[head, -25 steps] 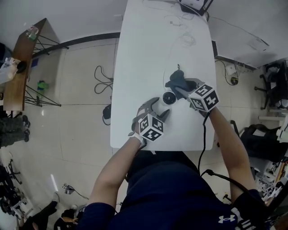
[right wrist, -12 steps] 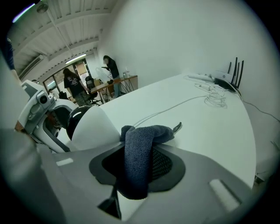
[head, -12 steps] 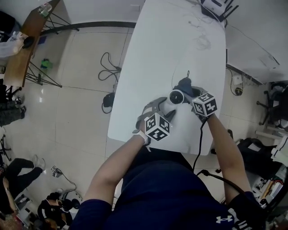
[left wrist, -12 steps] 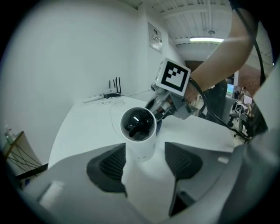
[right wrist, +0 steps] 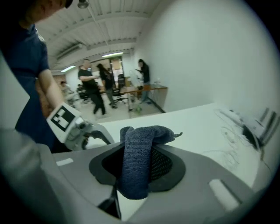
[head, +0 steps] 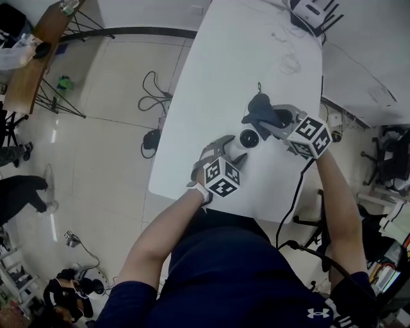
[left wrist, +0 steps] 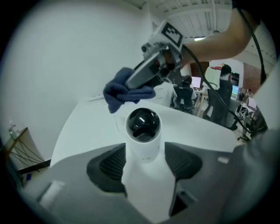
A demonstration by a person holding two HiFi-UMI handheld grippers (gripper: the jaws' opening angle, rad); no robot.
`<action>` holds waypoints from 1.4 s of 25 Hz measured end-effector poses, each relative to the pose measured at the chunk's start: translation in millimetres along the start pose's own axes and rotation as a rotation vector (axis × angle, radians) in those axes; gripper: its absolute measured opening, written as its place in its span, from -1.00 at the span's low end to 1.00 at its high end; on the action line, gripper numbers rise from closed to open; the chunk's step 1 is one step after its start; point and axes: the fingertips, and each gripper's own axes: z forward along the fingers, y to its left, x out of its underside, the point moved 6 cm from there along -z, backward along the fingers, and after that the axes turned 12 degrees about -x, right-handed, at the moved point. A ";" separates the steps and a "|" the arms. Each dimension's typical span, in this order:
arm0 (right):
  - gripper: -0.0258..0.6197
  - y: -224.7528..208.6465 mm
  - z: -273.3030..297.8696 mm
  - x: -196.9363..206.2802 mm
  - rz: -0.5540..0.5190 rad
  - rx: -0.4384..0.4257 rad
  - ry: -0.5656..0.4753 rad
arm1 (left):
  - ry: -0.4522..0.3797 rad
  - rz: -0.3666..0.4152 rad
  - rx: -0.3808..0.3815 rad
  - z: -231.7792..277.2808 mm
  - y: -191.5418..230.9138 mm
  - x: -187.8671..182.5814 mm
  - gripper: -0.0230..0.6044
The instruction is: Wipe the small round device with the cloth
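Standing over the white counter (head: pixel 218 70), the person holds a pair of tongs in each hand, both brought together near the counter's near right part. The left tongs (left wrist: pixel 144 164) are closed on the white body of the small round device (left wrist: pixel 143 124), one pad pressed against each side, so that its glossy black dome faces away from the hand and toward the other tool. From above, the device sits over the counter between the two marker cubes, the left cube (head: pixel 222 177) close to the person and the right cube (head: pixel 309 136) off to the side; whether the device's base rests on the surface I cannot tell. The right tongs (right wrist: pixel 138 168) are clamped on a dark blue cloth (right wrist: pixel 139 153), which stands up between the pads as a thick fold and bunches over their tips. Seen along the left tongs, that cloth hangs just above and behind the dome, a little to its left, and I cannot make out whether it touches. At the counter's far end lie some thin white cables (head: pixel 288 61) and a dark box with wires (head: pixel 311 11). A black cord (head: pixel 296 192) runs from the right tongs down past the counter's edge. Several people (right wrist: pixel 94 89) stand further back in the room.
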 end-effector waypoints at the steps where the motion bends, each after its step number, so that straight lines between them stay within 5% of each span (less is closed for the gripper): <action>1: -0.52 9.5 2.9 -13.9 -0.038 -0.108 0.042 | -0.001 -0.002 -0.001 -0.4 -0.9 -0.2 -0.04; 4: -0.52 27.7 24.6 -40.0 -0.193 -0.302 0.265 | -0.001 -0.002 -0.007 -2.6 -3.9 1.6 -0.04; 11: -0.52 -8.6 86.5 -26.6 -0.331 -0.440 0.696 | 0.000 -0.046 -0.066 -21.2 -1.5 7.2 -0.04; 16: -0.53 -17.2 120.2 -14.1 -0.377 -0.441 0.728 | 0.002 -0.100 -0.104 -38.6 8.6 18.5 -0.06; 22: -0.54 -18.5 134.8 -3.4 -0.647 -0.341 0.760 | 0.001 -0.109 -0.117 -40.7 20.6 22.9 -0.06; 26: -0.54 -30.7 120.0 -6.1 -0.558 -0.109 0.604 | -0.018 -0.080 -0.083 -41.7 25.1 21.4 -0.07; 30: -0.53 -40.2 51.4 -10.9 -0.124 0.199 0.213 | -0.113 -0.030 -0.042 -53.5 38.0 4.4 -0.12; 33: -0.53 -8.5 -7.3 10.5 0.242 0.356 -0.185 | -0.206 0.142 0.046 -51.9 36.7 -26.5 -0.48; 35: -0.53 28.3 -20.0 36.3 0.415 0.432 -0.369 | -0.214 0.275 0.160 -44.7 30.0 -41.2 -0.40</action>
